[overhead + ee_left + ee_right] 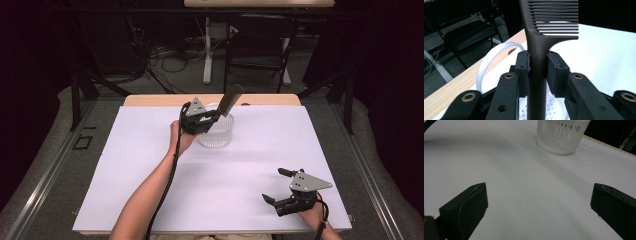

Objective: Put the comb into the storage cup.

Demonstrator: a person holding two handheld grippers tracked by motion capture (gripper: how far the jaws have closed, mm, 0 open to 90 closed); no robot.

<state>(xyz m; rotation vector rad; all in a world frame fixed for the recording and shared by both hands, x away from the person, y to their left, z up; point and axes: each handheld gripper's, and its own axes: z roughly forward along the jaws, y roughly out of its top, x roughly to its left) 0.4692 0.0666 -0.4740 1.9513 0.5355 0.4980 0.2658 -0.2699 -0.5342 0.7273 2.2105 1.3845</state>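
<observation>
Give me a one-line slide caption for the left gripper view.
Left gripper clamps a dark comb by its handle, above the white basket.

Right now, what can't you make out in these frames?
- Comb: its tooth end is cut off by the top edge of the left gripper view; its handle's lower end is hidden behind the left gripper.
- Basket: inside mostly hidden by the left gripper in the high view; rim cut off by the top edge in the right gripper view.
</observation>
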